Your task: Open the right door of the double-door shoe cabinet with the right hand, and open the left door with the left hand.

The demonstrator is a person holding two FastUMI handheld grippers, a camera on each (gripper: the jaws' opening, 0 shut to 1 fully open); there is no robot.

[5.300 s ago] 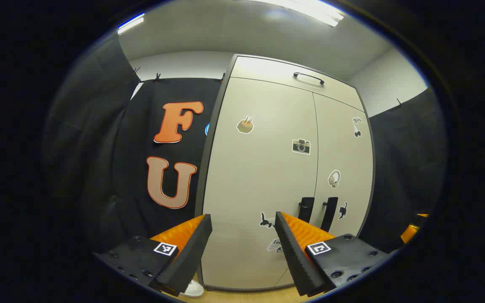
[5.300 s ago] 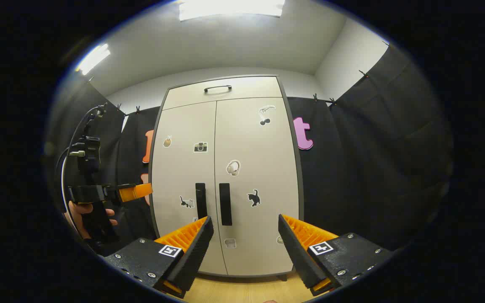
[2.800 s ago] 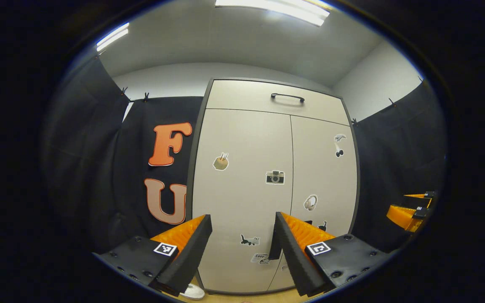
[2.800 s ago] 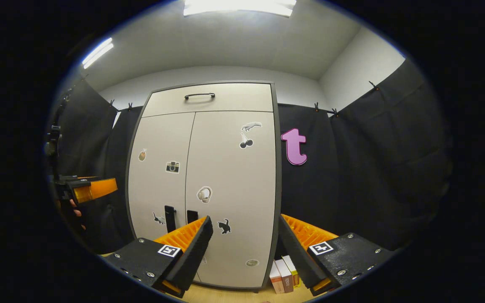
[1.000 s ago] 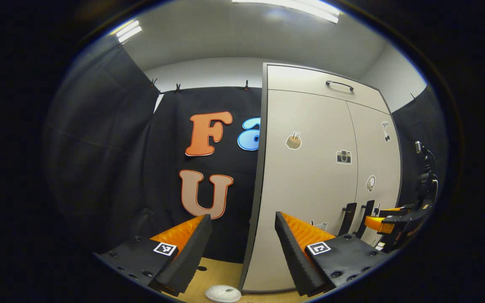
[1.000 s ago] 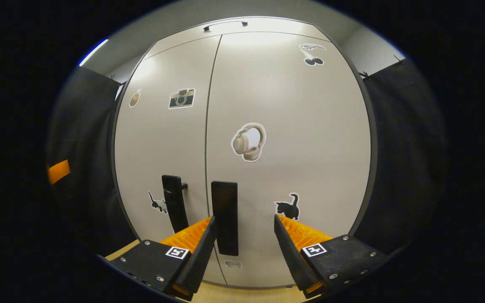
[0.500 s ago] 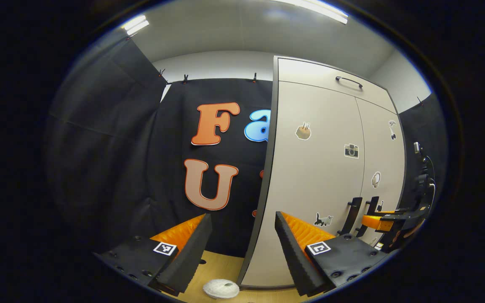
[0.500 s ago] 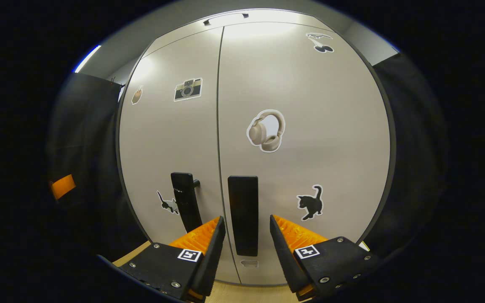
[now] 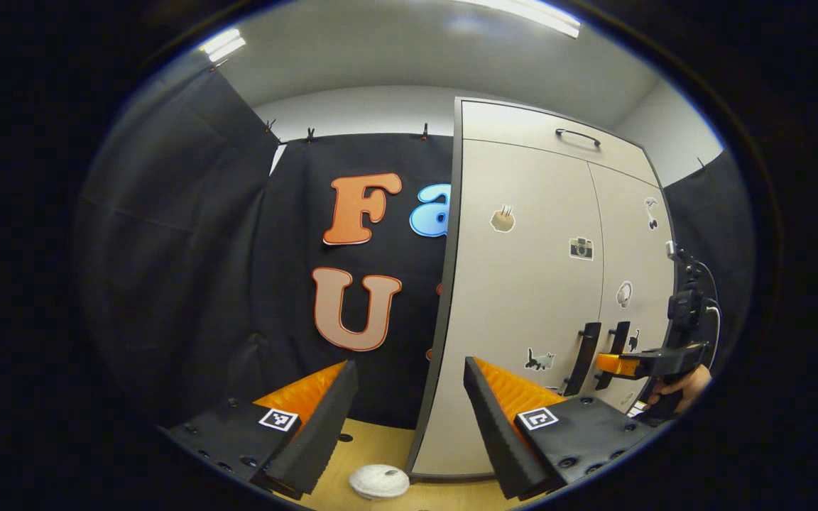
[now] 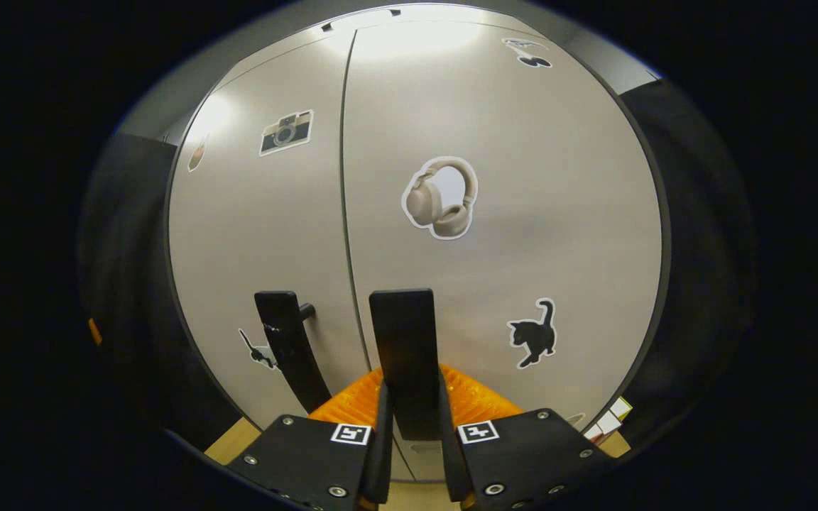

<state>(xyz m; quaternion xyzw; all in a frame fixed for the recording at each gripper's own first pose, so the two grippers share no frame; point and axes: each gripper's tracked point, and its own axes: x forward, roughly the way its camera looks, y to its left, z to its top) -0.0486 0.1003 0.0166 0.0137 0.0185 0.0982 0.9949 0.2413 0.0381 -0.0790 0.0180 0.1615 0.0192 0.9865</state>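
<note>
**Fingers of the right gripper clamp the right door handle; left gripper spread wide**

Fingers of the right gripper [image 10: 412, 426] press on both sides of the right handle [image 10: 403, 341], a flat upright black bar on the right door [image 10: 522, 177]. The bar rises from between the fingers and its lower end sits in their grip. Both doors of the cabinet [image 10: 189, 234] lie flush and closed. Just left of the seam stands the left handle [image 10: 288, 348], a matching black bar on the left door [image 10: 260, 234], untouched. Stickers dot the doors: headphones [image 10: 441, 197] and a black cat [image 10: 533, 333] on the right door, a camera [image 10: 286, 132] on the left door.

In the left gripper view, the left gripper [image 9: 405, 408] is spread wide with nothing between its fingers, well apart from the doors. It faces the cabinet's [image 9: 522, 284] left front edge, so the doors run off to the right at an angle. Above them is a drawer front with a dark handle [image 9: 578, 135]. Far right in this view, the right gripper [image 9: 618, 364] reaches the two handles, with a hand [image 9: 682, 387] holding it from behind. On the wooden floor [image 9: 380, 443], near the cabinet's left corner, lies a round white object [image 9: 379, 481]; what it is cannot be told. Black cloth [image 9: 189, 248] hangs behind and to the left.
</note>
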